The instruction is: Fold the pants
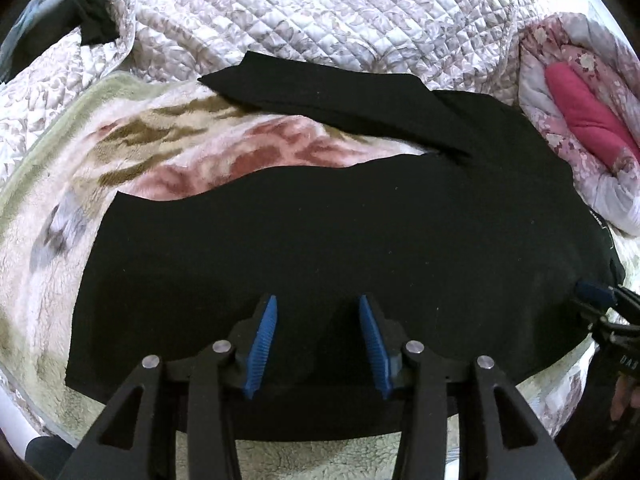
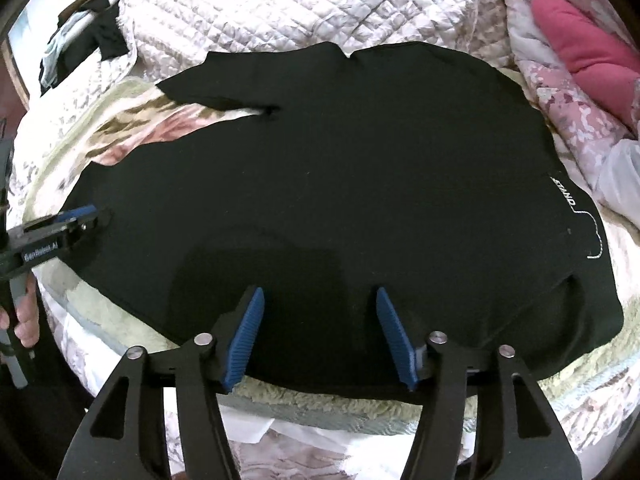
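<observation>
Black pants [image 1: 320,232] lie spread flat on a fleecy blanket, legs pointing left and apart, waist to the right with white lettering [image 2: 564,196]. They also fill the right wrist view [image 2: 340,168]. My left gripper [image 1: 318,308] is open, its blue pads over the near leg's lower edge, holding nothing. My right gripper [image 2: 320,300] is open over the near edge of the pants close to the waist, holding nothing. The left gripper shows at the left of the right wrist view [image 2: 80,216]; the right gripper's tip shows at the right of the left wrist view [image 1: 596,292].
A fleecy floral blanket [image 1: 120,152] lies under the pants on a white quilted bedspread [image 1: 320,12]. A pink floral pillow or duvet [image 1: 592,132] sits at the right. Dark clothes [image 2: 92,36] hang at the far left. The bed's near edge is just below the grippers.
</observation>
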### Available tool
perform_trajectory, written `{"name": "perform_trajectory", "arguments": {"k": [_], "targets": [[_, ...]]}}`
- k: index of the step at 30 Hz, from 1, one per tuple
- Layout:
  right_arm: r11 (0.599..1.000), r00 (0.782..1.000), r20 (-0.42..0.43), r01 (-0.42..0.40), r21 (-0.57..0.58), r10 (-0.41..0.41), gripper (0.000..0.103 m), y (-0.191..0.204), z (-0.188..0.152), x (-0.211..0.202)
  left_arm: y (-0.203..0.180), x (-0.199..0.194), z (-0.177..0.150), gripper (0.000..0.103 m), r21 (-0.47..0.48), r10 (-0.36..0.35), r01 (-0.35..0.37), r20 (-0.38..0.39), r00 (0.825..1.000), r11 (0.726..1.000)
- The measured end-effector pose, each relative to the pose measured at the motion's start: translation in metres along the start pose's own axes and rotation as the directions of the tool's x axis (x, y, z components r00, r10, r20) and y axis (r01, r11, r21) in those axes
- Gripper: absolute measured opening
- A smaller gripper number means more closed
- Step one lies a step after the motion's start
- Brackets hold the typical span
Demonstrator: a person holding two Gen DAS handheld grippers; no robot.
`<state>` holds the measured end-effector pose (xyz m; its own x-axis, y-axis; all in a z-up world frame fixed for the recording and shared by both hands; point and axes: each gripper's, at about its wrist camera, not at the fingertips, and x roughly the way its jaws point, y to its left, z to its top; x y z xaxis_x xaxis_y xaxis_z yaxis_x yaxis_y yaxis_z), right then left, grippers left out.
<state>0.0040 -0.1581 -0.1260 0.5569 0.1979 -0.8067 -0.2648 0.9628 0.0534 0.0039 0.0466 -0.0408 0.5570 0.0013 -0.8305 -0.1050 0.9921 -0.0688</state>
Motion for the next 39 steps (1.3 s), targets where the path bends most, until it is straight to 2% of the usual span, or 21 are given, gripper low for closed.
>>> {"name": "perform_trajectory", "arguments": {"k": [8,13,17,24,31,34,39], "targets": [[0.998,0.998,0.040,-0.044,0.036,0.043,0.059,-0.015,0.025,-0.010,-0.003,-0.005,0.019,0.049,0.022,-0.015,0.015,0.036,0.999,1.000],[0.998,0.998,0.042,-0.056,0.037,0.054,0.059,-0.031,0.052,-0.001,-0.005,0.007,0.048,0.049,0.042,-0.049,0.047,0.037,0.998,0.998],[0.999,0.997,0.050,-0.053,-0.003,0.053,0.059,-0.045,0.087,0.010,-0.009,0.021,0.080,0.052,0.071,-0.086,0.083,0.042,0.995,0.994],[0.995,0.997,0.065,-0.027,-0.100,0.034,0.060,-0.073,0.158,0.035,-0.013,0.060,0.152,0.066,0.109,-0.112,0.103,0.074,0.991,0.989],[0.990,0.998,0.065,0.006,-0.144,0.004,0.060,-0.106,0.235,0.081,-0.021,0.120,0.223,0.067,0.133,-0.098,0.088,0.070,0.993,0.987],[0.988,0.998,0.056,0.007,-0.154,0.002,0.062,-0.117,0.262,0.102,-0.023,0.143,0.246,0.070,0.132,-0.094,0.085,0.062,0.994,0.988],[0.989,1.000,0.008,-0.003,-0.149,0.004,0.063,-0.131,0.284,0.138,-0.031,0.175,0.268,0.075,0.132,-0.084,0.077,0.053,0.995,0.988]]}}
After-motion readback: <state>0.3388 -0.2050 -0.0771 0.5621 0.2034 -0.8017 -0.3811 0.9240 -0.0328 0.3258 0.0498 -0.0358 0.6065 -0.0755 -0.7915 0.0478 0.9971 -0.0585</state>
